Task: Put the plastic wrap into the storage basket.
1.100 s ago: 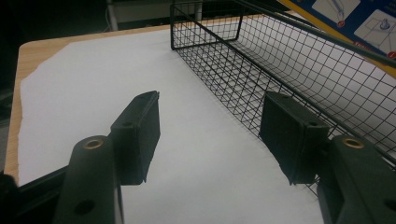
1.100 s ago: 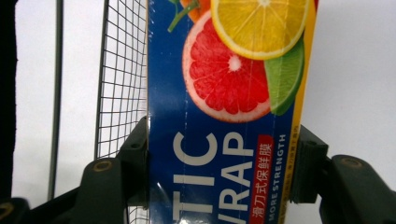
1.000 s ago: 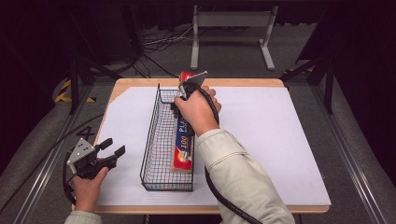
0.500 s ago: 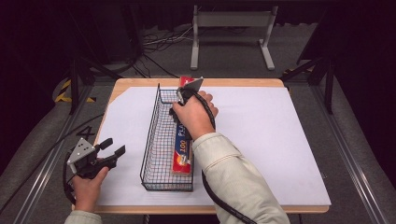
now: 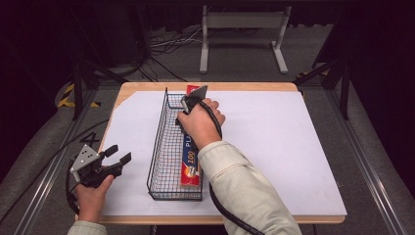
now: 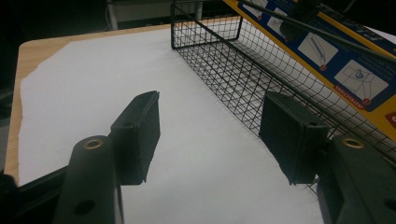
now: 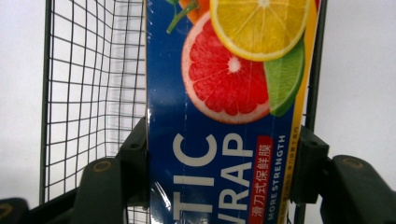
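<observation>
Over the wire basket (image 5: pixel 169 161), my right gripper (image 7: pixel 219 163) clamps the plastic wrap box (image 5: pixel 190 159).

Both pads press the box's long sides in the right gripper view, and the box lies lengthwise along the basket's right wall, its far end poking over the rim. At the table's (image 5: pixel 274 87) near-left corner I hold my left gripper (image 5: pixel 120 156) with jaws spread and nothing between them, just beside the basket.

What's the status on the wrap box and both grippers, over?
Right gripper shut on wrap box, box low in wire basket. Left gripper open, holding nothing, over the white sheet beside basket. Nothing in the way.
</observation>
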Available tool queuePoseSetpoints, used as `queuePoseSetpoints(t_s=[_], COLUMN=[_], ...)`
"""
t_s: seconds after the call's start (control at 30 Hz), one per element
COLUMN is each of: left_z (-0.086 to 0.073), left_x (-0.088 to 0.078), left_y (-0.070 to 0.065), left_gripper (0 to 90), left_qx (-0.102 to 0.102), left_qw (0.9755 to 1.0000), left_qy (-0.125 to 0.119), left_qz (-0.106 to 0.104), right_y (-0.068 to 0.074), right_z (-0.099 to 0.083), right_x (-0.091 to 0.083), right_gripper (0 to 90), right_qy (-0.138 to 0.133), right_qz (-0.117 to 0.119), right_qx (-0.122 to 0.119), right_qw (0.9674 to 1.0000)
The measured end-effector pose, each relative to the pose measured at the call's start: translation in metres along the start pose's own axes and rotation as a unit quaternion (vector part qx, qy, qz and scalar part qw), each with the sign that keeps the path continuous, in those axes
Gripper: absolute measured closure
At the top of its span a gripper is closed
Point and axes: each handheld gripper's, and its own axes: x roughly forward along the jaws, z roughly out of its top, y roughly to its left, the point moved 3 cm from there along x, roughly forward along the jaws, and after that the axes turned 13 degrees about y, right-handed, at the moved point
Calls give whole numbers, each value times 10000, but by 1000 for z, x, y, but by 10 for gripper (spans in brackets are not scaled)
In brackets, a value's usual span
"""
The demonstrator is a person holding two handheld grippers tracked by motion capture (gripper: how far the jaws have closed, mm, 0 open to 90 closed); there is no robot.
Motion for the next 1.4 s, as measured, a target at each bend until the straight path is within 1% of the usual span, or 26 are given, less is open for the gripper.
queuePoseSetpoints(t_s=[0.17, 0.3, 0.43, 0.53, 0.63, 0.8, 0.9, 1.03, 1.07, 1.1, 1.13, 1.4], left_z=[0, 0, 0, 0, 0, 0, 0, -1, -1, -1, -1, -1], left_x=[0, 0, 0, -1, -1, -1, -1, -1, -1, -1, -1, -2], left_y=[0, 0, 0, 0, 1, 1, 1, 1, 1, 1, 1, 1], left_gripper=[385, 385, 385, 385, 385, 385, 385, 385, 385, 385, 385, 385], left_qx=[0, -4, -1, -1, 0, -1, 3, 7, 7, -26, 0, -5], left_qw=[10000, 10000, 10000, 10000, 10000, 10000, 10000, 10000, 10000, 10000, 10000, 10000], left_qy=[4, -1, 0, -3, 0, 1, 3, 1, 1, -3, -4, -11], left_qz=[-10, 1, -1, 4, 6, 6, 6, 9, 9, 4, 0, 12], right_y=[6, 9, 11, 10, 8, 8, 8, 7, 6, 6, 6, 5], right_z=[-2, -3, -3, -2, -2, -2, -3, -3, -3, -2, -2, -2], right_x=[3, 7, 10, 12, 13, 15, 19, 24, 24, 25, 25, 30], right_gripper=[404, 404, 404, 404, 403, 403, 402, 401, 402, 401, 401, 400], right_qy=[34, 103, 165, 285, 301, 295, 370, 478, 502, 502, 497, 500], right_qz=[7, -56, -104, -52, -114, -117, -167, -125, -164, -220, -235, -185], right_qx=[1, -20, 38, 84, 118, 146, 177, 194, 195, 192, 198, 251], right_qw=[10000, 9999, 9998, 9995, 9994, 9994, 9990, 9986, 9984, 9983, 9983, 9983])
